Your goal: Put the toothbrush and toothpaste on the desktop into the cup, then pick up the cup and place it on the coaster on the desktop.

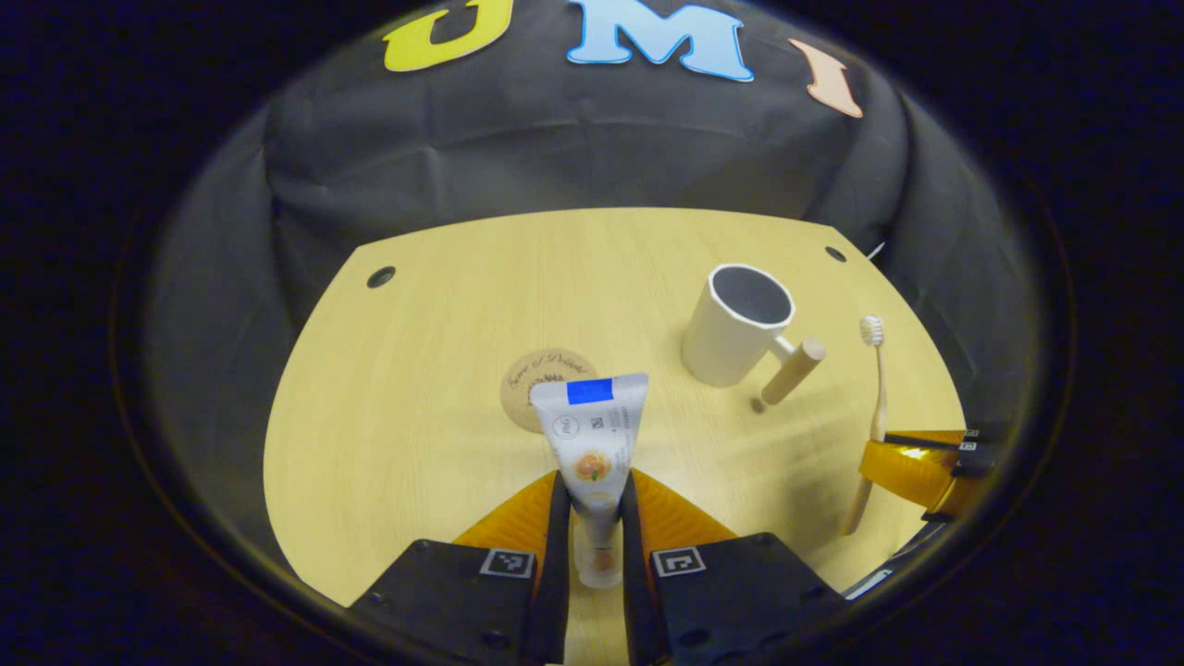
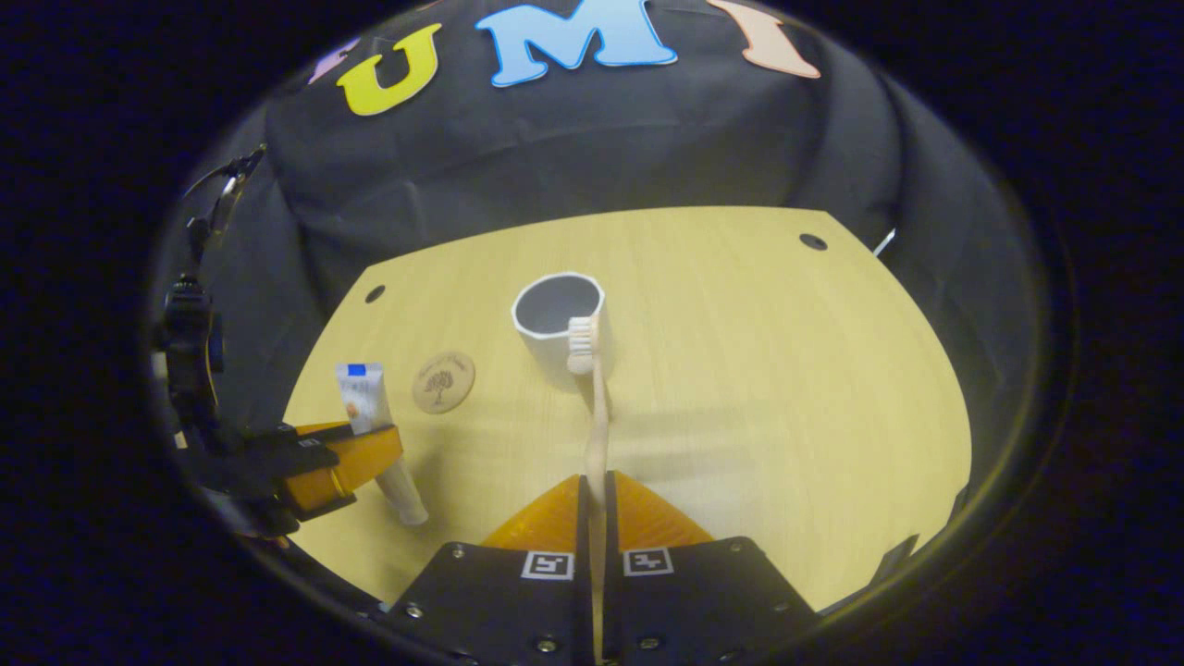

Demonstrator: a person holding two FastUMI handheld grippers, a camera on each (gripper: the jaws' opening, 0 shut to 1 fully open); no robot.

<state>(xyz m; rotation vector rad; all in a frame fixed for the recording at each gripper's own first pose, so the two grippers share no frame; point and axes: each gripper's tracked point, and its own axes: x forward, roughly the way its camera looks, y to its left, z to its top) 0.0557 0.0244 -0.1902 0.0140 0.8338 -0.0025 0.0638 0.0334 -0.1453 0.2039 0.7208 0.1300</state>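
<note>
My left gripper (image 1: 592, 504) is shut on a white toothpaste tube (image 1: 592, 435), which stands up between its fingers above the wooden desktop (image 1: 444, 305). Behind the tube lies a round cork coaster (image 1: 532, 379). A white cup (image 1: 737, 324) with a wooden handle stands to the right. My right gripper (image 2: 594, 495) is shut on a wooden toothbrush (image 2: 597, 416), its bristle head up near the cup (image 2: 558, 314). In the right gripper view the left gripper (image 2: 347, 462) holds the toothpaste (image 2: 365, 398) at the left, beside the coaster (image 2: 443, 381). In the left gripper view the right gripper (image 1: 925, 467) holds the toothbrush (image 1: 874, 388).
The desktop (image 2: 786, 388) is rounded, with small dark holes (image 1: 380, 277) near its back corners. Black cloth hangs behind and around the table. A dark stand with cables (image 2: 190, 342) rises at the left in the right gripper view.
</note>
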